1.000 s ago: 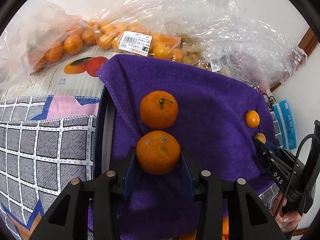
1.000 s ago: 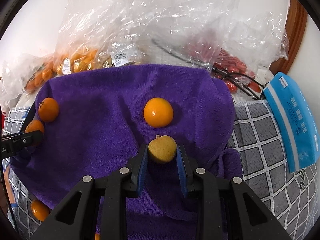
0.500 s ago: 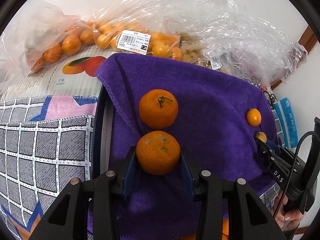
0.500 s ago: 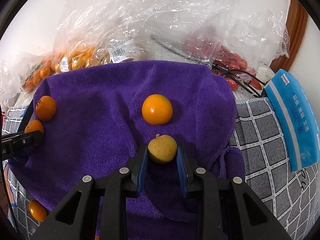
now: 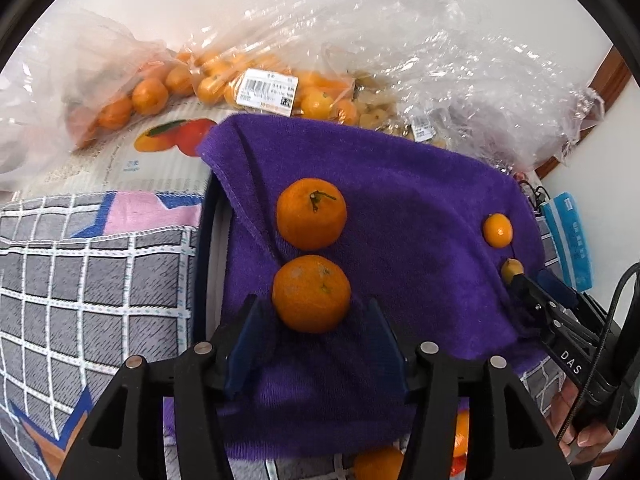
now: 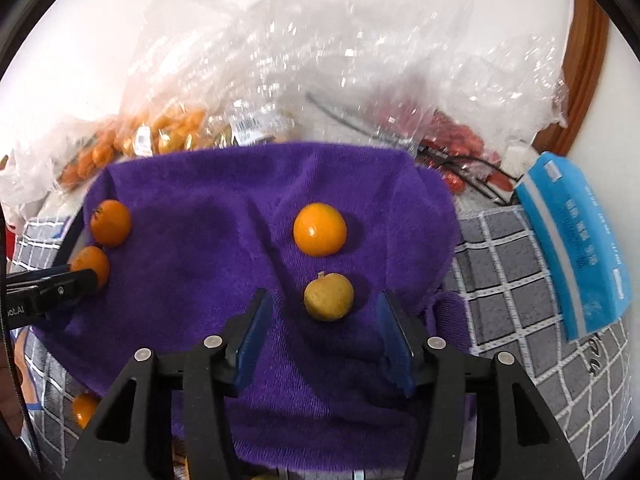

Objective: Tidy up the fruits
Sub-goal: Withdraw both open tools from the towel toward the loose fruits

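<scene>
Two hand-held tools work over a purple towel [image 5: 400, 208] spread across the middle of both frames. The left tool [image 5: 316, 320], at lower centre of its view, is opening, its blue pads clear of the mandarin [image 5: 311, 293] lying on the towel between them; a second, stemmed mandarin [image 5: 311, 213] sits just above it. The right tool [image 6: 328, 312], at lower centre of its own view, is likewise opening around a small yellow fruit [image 6: 329, 297] that rests free on the towel, with a glossy orange fruit [image 6: 320, 229] just above. Clear plastic bags of fruit [image 5: 256, 80] crowd the top of both frames, and a blue packet [image 6: 576, 248] lies at right.
</scene>
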A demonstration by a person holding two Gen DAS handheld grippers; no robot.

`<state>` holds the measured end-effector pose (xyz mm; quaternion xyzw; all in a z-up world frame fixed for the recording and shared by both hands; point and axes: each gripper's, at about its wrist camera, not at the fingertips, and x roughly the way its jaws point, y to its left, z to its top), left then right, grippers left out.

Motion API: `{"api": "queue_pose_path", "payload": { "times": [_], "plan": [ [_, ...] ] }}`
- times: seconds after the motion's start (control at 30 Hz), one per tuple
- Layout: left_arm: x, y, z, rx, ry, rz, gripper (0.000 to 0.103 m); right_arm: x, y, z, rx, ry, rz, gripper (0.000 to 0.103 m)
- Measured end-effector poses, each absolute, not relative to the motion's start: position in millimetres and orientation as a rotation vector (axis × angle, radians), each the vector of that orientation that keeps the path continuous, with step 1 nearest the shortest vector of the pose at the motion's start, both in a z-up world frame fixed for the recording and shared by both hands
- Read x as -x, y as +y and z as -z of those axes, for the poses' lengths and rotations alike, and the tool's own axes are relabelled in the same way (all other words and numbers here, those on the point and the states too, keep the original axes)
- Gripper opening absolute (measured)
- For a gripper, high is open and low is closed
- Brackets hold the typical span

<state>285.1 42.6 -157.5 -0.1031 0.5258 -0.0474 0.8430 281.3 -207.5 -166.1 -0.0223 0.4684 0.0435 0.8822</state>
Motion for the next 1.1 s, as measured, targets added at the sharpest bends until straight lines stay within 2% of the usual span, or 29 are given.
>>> {"api": "queue_pose_path", "payload": {
  "times": [0.17,0.47,0.53,0.67,0.73,1.1],
  "plan": [
    [-265.8,46.7,138.0,0.214,1.073,0.071,0.054,-260.0,-211.1,144.3,0.036,0.92,-0.07,0.057],
    [-224.0,55.3,109.5,0.245,1.002,0.092,0.054,-214.6,-214.8,134.3,0.026,0.943,-0.105,0.057],
    [-216.3,57.3,111.5,0.25,1.01,0.09,0.054,-205.5,-212.7,138.8,0.041,0.955,-0.105,0.053],
    [-204.0,59.1,117.2,0.252,1.013,0.091,0.054,-188.7,-211.6,150.9,0.04,0.991,-0.12,0.037],
    [-200.3,59.6,121.1,0.26,1.026,0.091,0.054,-184.4,-210.3,158.4,0.042,1.019,-0.123,0.033],
    [-186.3,64.1,135.7,0.277,1.043,0.075,0.054,-176.8,-201.7,179.7,0.069,1.068,-0.195,0.032]
  ]
}}
